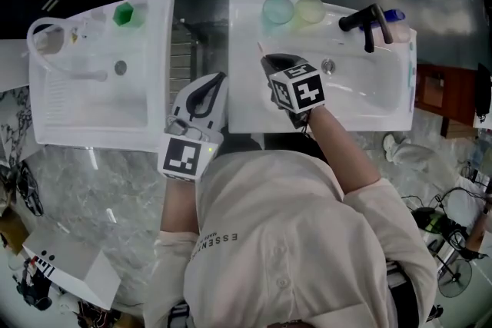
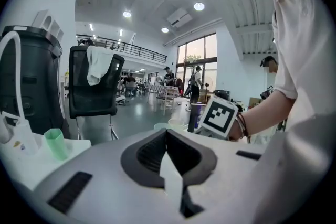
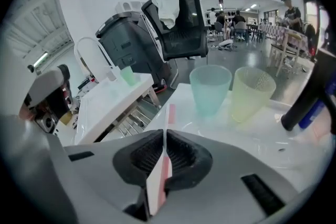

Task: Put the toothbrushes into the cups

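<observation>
White with a pink stripe, the toothbrush point(image 3: 168, 118) sits clamped between the pads of your right gripper point(image 3: 164, 136). Its handle runs back through the closed jaws and its free end sticks out past the tips. You hold that gripper tilted down over the front left part of the right sink point(image 1: 254, 111). The brush end points towards the teal cup point(image 3: 210, 89) and is clear of it, so the brush is not in any cup.

The teal cup and the yellow-green cup point(image 3: 253, 93) stand upright side by side on the back ledge of that sink. A black faucet point(image 1: 365, 19) stands further right on the same ledge.

Your left gripper point(image 2: 167, 132) hangs over the gap between the two sinks, near their front edges, beside the right one. Its dark pads meet at the tips, and nothing shows sticking out past them. Whether the pale strip lower between the pads is a held thing, I cannot tell.

On the back corner of the left sink point(image 1: 92, 136) a green cup point(image 1: 124, 14) stands by itself, well apart from both grippers.
</observation>
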Action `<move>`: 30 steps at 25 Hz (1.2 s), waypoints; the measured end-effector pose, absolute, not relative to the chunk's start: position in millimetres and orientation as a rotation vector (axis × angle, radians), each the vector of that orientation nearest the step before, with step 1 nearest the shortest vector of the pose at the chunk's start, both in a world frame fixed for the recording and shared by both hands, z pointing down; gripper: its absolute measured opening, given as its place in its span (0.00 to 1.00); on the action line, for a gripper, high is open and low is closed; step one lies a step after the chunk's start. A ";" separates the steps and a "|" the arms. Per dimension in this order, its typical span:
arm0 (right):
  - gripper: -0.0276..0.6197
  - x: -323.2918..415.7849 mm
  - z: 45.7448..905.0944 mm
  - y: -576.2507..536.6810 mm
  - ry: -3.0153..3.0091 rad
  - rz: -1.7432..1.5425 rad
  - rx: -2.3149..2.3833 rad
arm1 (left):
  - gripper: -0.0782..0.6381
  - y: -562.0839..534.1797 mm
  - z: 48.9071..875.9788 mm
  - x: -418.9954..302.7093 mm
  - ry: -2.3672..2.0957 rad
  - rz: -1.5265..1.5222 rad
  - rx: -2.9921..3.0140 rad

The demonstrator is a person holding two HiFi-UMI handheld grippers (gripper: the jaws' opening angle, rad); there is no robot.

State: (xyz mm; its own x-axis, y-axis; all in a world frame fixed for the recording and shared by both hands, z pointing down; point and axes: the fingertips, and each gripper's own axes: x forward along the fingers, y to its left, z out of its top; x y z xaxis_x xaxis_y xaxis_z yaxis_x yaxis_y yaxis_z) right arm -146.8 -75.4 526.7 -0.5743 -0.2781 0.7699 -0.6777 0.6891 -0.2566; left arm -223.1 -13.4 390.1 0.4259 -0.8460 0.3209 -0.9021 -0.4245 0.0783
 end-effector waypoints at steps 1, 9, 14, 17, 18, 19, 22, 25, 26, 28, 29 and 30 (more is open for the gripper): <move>0.10 -144.9 516.9 -79.3 -2.200 0.696 0.732 | 0.11 -15.6 387.0 -218.9 -1.530 0.339 2.449; 0.10 -134.7 436.3 -115.0 -2.484 0.584 0.750 | 0.11 -34.0 367.2 -197.8 -1.566 0.327 2.516; 0.10 -130.9 398.9 -141.4 -2.627 0.456 0.784 | 0.11 -43.5 359.9 -192.6 -1.583 0.336 2.546; 0.10 -133.5 376.8 -157.3 -2.728 0.375 0.801 | 0.11 -47.5 360.1 -192.6 -1.595 0.341 2.537; 0.10 -135.9 369.6 -162.4 -2.764 0.344 0.799 | 0.11 -49.0 360.3 -193.3 -1.600 0.343 2.533; 0.10 -139.0 362.9 -166.9 -2.798 0.309 0.792 | 0.11 -50.3 360.7 -194.4 -1.604 0.344 2.528; 0.10 -149.2 348.7 -177.1 -2.877 0.196 0.764 | 0.11 -53.9 361.9 -197.7 -1.608 0.331 2.503; 0.10 -157.1 343.6 -184.6 -2.933 0.131 0.751 | 0.11 -57.2 361.9 -200.6 -1.613 0.304 2.473; 0.10 -158.9 343.9 -187.8 -2.946 0.124 0.755 | 0.11 -58.7 361.6 -201.7 -1.617 0.294 2.464; 0.10 -161.6 346.5 -196.0 -2.961 0.121 0.775 | 0.11 -62.5 360.9 -204.4 -1.624 0.278 2.457; 0.10 -162.6 348.6 -200.5 -2.965 0.123 0.786 | 0.11 -64.4 360.8 -205.8 -1.626 0.270 2.454; 0.10 -163.5 351.4 -204.8 -2.967 0.128 0.796 | 0.11 -66.0 361.0 -207.2 -1.627 0.262 2.449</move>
